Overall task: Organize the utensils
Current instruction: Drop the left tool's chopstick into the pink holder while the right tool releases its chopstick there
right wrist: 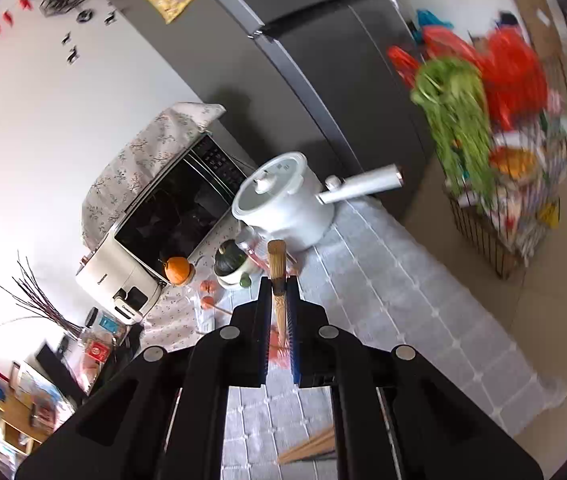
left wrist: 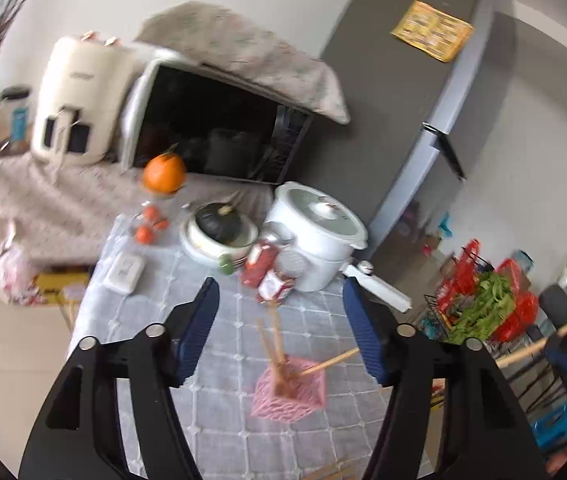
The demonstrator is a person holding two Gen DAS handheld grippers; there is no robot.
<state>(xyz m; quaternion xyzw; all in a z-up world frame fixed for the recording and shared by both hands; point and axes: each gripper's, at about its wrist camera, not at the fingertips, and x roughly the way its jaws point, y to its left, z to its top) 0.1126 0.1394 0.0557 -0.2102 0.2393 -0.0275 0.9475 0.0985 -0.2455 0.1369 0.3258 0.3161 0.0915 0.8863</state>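
Observation:
A pink mesh utensil holder (left wrist: 289,394) stands on the grey checked tablecloth (left wrist: 219,320) with a few wooden utensils (left wrist: 273,344) leaning in it. My left gripper (left wrist: 281,322) is open and empty, its blue pads either side of the holder and above it. More wooden sticks (left wrist: 329,470) lie on the cloth at the near edge, also in the right wrist view (right wrist: 309,448). My right gripper (right wrist: 279,292) is shut on a wooden utensil handle (right wrist: 277,276) that sticks up between the pads.
A white electric pot (left wrist: 315,236) with a long handle, a bowl with a dark squash (left wrist: 219,228), red packets (left wrist: 265,274), a white box (left wrist: 125,272) and small oranges (left wrist: 149,224) stand at the table's far end. A microwave (left wrist: 219,128), air fryer (left wrist: 79,100) and grey fridge (right wrist: 323,60) are behind.

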